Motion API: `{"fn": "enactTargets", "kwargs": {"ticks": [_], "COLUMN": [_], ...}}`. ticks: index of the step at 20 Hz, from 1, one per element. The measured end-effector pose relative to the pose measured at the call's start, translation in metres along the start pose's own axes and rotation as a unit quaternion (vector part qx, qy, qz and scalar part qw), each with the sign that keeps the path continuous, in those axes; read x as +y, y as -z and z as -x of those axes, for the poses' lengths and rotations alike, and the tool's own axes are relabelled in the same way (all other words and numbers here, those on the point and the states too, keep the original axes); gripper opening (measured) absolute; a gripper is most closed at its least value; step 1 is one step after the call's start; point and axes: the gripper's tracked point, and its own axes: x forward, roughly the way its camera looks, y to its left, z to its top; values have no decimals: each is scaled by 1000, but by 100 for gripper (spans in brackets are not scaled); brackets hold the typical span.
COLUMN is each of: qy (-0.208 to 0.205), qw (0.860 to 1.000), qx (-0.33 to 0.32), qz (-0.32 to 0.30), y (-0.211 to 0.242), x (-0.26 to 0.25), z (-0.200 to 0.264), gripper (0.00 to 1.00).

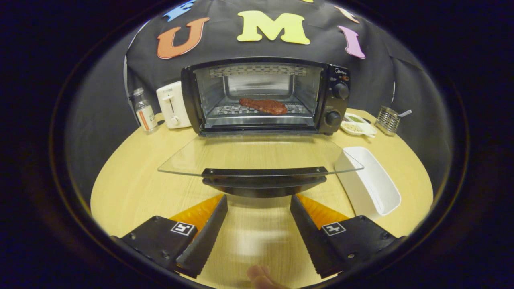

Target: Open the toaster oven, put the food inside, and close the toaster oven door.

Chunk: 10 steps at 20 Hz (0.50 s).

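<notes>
**Bystanders on the table**

Wooden table (132, 188) carried a spice jar (145, 110) and white toaster (172, 105) side by side. A white rectangular tray (375, 184) lay nearer. Beyond it sat a condiment dish (358, 124) and wire holder (388, 119).

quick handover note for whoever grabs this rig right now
Claw: open, holding nothing, its fingers just short of the door handle.
Toaster oven: glass door folded down flat, fully open.
Food: the meat lies on the rack inside.
White tray beside the door is empty.
Done: oven opened, food in.
Left: lift the door by its handle and shut it.
</notes>
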Motion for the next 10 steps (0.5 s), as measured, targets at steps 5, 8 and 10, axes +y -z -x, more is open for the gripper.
{"fn": "enactTargets", "kwargs": {"ticks": [5,8,10], "qy": [-12,-5,-7], "qw": [1000,999,997], "qx": [-12,-44,-64], "qz": [5,29,36], "y": [-12,-34,-53], "x": [9,7,8], "z": [-7,-11,-12], "gripper": [100,100,100]}}
